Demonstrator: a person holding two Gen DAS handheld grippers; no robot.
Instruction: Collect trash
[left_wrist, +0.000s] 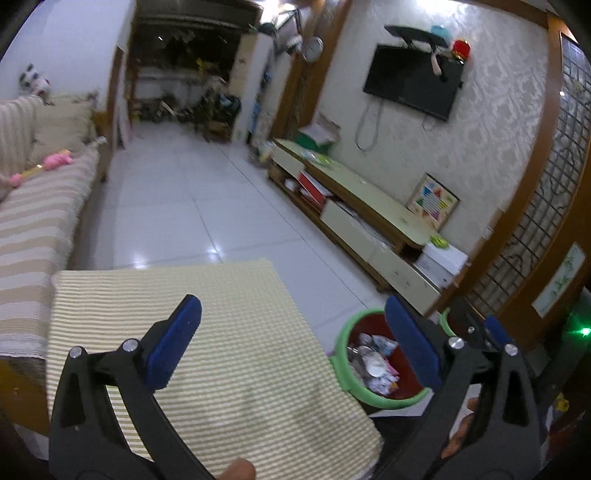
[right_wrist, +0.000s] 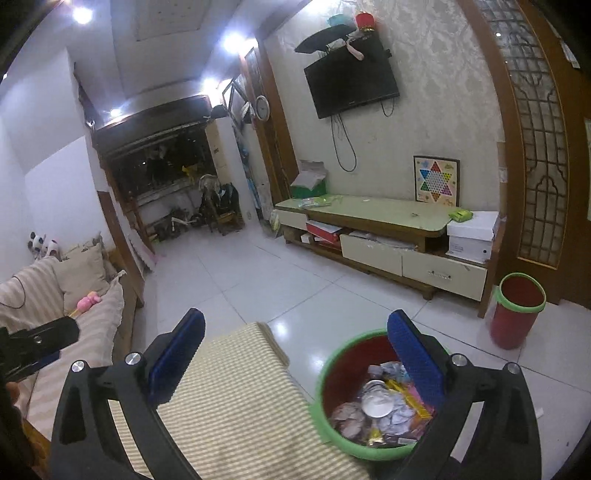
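A red bin with a green rim (right_wrist: 325, 373) stands on the floor beside a table under a striped cloth (right_wrist: 236, 406); it holds several wrappers and crumpled papers (right_wrist: 376, 406). The same bin shows in the left wrist view (left_wrist: 341, 334). My right gripper (right_wrist: 295, 354) is open and empty above the table's edge and the bin. My left gripper (left_wrist: 291, 339) is open and empty above the striped cloth (left_wrist: 184, 332). The right gripper's fingers (left_wrist: 493, 328) show at the right of the left wrist view. The left gripper (right_wrist: 33, 343) shows at the left edge of the right wrist view.
A second red bin with a green rim (right_wrist: 517, 310) stands by a wooden screen. A long TV cabinet (right_wrist: 376, 229) runs along the wall under a television (right_wrist: 351, 85). A striped sofa (left_wrist: 33, 221) with a pink toy (left_wrist: 55, 160) is on the left. White tiled floor (right_wrist: 258, 266) lies between.
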